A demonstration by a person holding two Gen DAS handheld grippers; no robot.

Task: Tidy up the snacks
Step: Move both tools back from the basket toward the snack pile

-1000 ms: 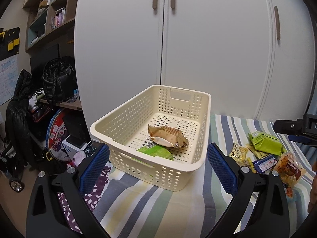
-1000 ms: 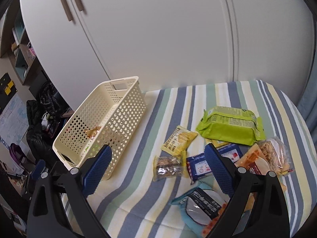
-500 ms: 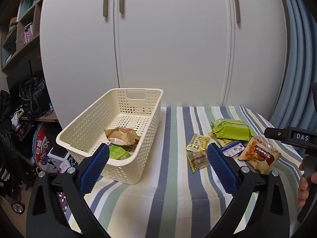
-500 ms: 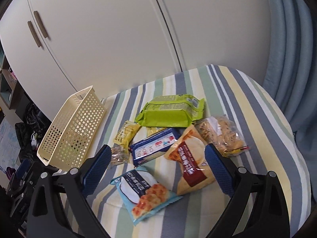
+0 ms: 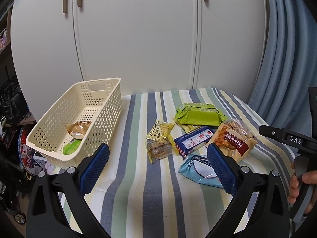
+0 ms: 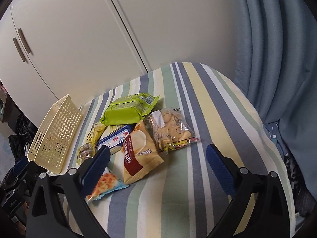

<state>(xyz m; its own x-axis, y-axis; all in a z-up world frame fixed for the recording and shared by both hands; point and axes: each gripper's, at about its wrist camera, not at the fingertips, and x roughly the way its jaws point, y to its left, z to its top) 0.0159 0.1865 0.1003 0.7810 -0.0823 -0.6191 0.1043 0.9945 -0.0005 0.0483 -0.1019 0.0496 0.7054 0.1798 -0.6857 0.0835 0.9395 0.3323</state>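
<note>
Currently, both claws are spread wide and hold nothing. The left claw hangs above the striped cloth of the table, between the cream perforated plastic basket and the snack pile. The right claw hovers over the side of the pile farthest from the basket.

The basket already holds a tan crinkled packet and a green-labelled packet. The remaining snacks lie clustered beside the basket, well apart from its wall.

The step in hand is judged to be selection and approach of the next snack. The beige-and-maroon chip bag lies nearest the right claw. It overlaps the clear bag of cookies and the light blue pouch.

Its long axis runs from the near edge of the table toward the lime-green wrapped pack, angled away from the basket. Set the fingers across the short axis. Pinch the upper seam lightly to avoid crushing the contents, then lift clear before travelling to the basket.
</note>
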